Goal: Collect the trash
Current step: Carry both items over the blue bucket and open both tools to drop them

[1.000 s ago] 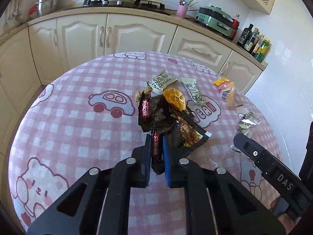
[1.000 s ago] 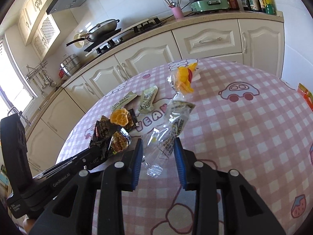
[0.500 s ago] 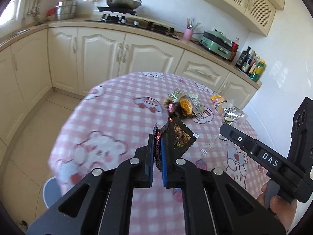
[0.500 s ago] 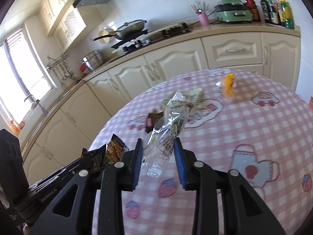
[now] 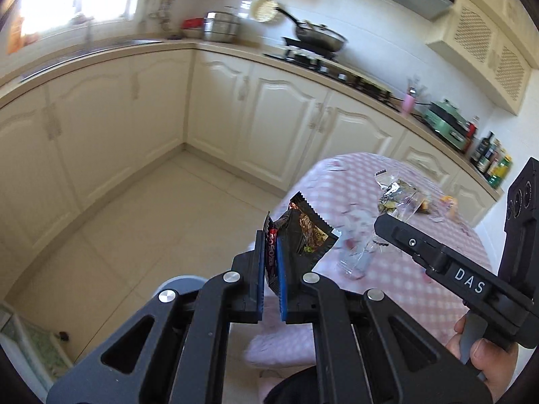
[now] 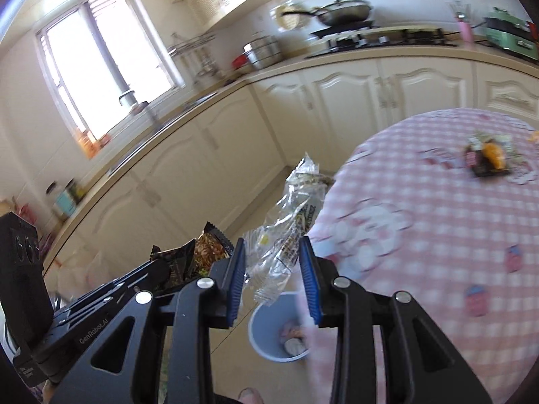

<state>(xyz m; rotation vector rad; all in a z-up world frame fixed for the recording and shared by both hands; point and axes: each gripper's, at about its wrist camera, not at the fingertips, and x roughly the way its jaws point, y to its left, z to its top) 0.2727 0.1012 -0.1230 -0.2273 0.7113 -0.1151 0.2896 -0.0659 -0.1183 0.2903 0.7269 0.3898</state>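
Observation:
My left gripper (image 5: 270, 269) is shut on dark snack wrappers (image 5: 299, 235), held in the air beyond the table's left edge; they also show in the right wrist view (image 6: 195, 256). My right gripper (image 6: 272, 276) pinches a clear crinkled plastic wrapper (image 6: 289, 229), held over a pale blue trash bin (image 6: 279, 330) on the floor beside the table. The bin holds some trash. The right gripper also shows in the left wrist view (image 5: 380, 222). More wrappers (image 6: 488, 158) lie on the pink checked table (image 6: 438, 235).
Cream kitchen cabinets (image 5: 151, 128) run along the far walls, with a stove and pan (image 5: 316, 40) on the counter. Bare tiled floor (image 5: 151, 229) lies left of the table. Bottles (image 5: 495, 161) stand at the counter's right end.
Both grippers have swung left, away from the table middle toward its left edge and the floor, carrying their wrappers. The trash bin has come into the right wrist view.

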